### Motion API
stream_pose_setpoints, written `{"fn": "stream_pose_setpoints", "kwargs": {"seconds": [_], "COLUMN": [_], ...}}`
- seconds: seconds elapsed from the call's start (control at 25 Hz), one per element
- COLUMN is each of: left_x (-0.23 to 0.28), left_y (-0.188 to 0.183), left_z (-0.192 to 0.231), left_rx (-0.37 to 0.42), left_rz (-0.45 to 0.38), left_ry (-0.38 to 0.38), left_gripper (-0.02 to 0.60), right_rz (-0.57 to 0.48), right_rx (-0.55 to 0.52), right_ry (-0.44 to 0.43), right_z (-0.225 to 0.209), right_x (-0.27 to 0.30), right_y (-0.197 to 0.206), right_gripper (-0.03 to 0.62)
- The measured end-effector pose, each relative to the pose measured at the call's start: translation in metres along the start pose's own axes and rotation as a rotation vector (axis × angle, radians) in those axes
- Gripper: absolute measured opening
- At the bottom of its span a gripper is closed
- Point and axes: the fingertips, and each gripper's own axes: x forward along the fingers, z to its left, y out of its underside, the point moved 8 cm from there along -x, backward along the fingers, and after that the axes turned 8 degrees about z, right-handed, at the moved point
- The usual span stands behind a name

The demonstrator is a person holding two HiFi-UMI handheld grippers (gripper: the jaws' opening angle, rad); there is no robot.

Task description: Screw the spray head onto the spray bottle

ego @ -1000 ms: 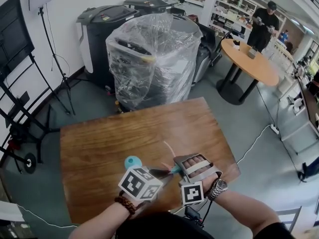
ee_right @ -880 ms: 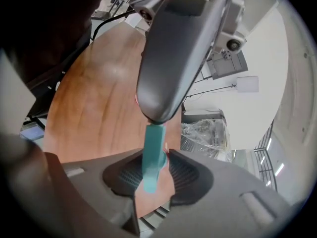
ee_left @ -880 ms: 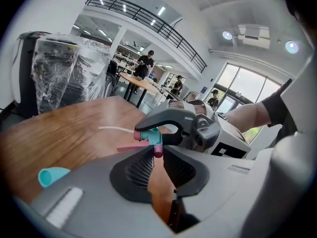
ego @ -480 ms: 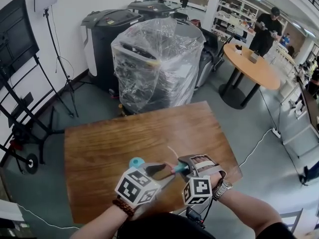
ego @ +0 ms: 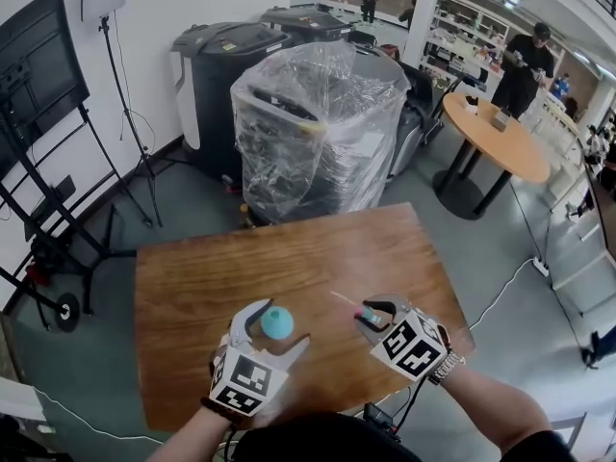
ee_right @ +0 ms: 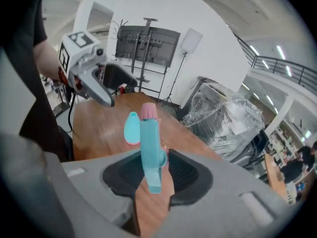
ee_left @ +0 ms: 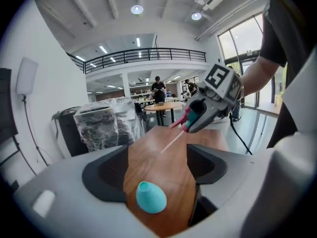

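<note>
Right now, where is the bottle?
Head view: the bottle sits on the table, near left, between the left gripper's jaws, which have just been opening.

I find the spray bottle [ego: 277, 322] small, teal and egg-shaped, standing on the wooden table [ego: 192, 287] with its narrow neck up and uncapped. It sits between the jaws of my left gripper [ee_left: 157, 170], which have just been opening and stand clear of it. The spray head [ee_right: 149, 148], with a teal body, pink nozzle and thin pale dip tube, is clamped in my right gripper [ee_right: 151, 177], above the table and apart from the bottle.
</note>
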Motion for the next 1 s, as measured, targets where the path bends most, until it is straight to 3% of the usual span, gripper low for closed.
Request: {"fn": "stream_pose_setpoints", "kwargs": {"seconds": [0.16, 0.48, 0.84, 1.0], "left_x": [0.015, 0.072, 0.108, 0.11], "left_y": [0.039, 0.109, 0.136, 0.14], "left_z": [0.01, 0.012, 0.018, 0.02], "left_rx": [-0.025, -0.065, -0.06, -0.031], "left_rz": [0.063, 0.239, 0.313, 0.32], "left_ry": [-0.053, 0.009, 0.054, 0.055], "left_gripper": [0.451, 0.47, 0.479, 0.424], "right_rz": [-0.049, -0.135, -0.142, -0.118], "right_rx": [0.14, 0.265, 0.239, 0.197], "right_ry": [-0.066, -0.187, -0.237, -0.252], "right_z": [-0.008, -0.005, 0.01, 0.019], "right_x": [-0.011, -0.039, -0.053, -0.051], "right_y": [-0.008, -0.029, -0.049, -0.055], "right_gripper": [0.12, 0.12, 0.12, 0.12]}}
